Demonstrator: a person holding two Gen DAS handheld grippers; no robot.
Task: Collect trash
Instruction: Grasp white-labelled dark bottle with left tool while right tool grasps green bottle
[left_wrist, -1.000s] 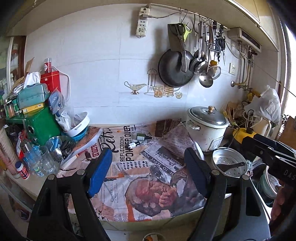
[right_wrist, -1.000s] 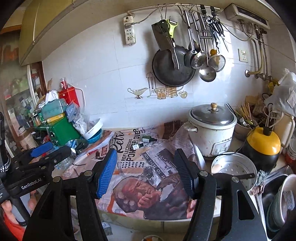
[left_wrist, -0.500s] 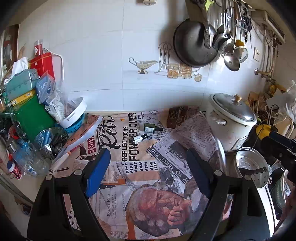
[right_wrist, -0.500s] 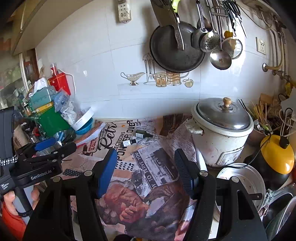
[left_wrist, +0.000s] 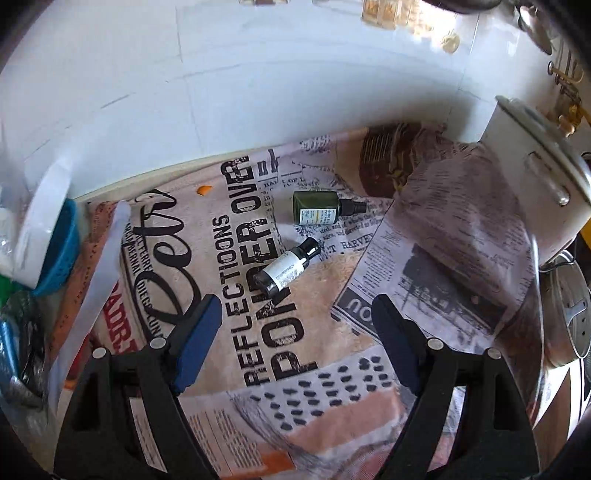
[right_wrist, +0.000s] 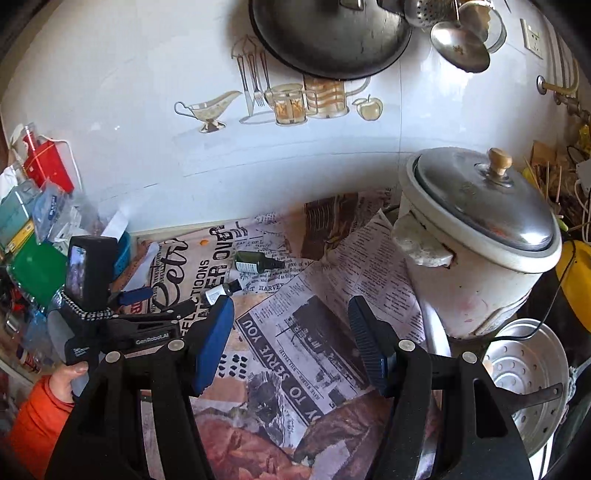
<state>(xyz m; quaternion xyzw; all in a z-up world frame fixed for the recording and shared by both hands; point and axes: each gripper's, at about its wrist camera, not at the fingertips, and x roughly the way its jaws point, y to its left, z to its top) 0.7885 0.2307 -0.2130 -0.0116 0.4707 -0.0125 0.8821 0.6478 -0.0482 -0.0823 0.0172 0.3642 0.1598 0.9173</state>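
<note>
Nothing collected yet: two small bottles (left_wrist: 291, 264) lying mid-frame on worktop (left_wrist: 258, 406); left gripper (left_wrist: 295, 332) wide, right gripper (right_wrist: 291, 339) half-open, both empty.

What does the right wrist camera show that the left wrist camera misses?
Only the right wrist view shows the left gripper held by a hand, the hanging pan and ladle. Only the left wrist view shows the white-labelled bottle in full. Both show the green bottle, the newspaper-print cover and the rice cooker.
</note>
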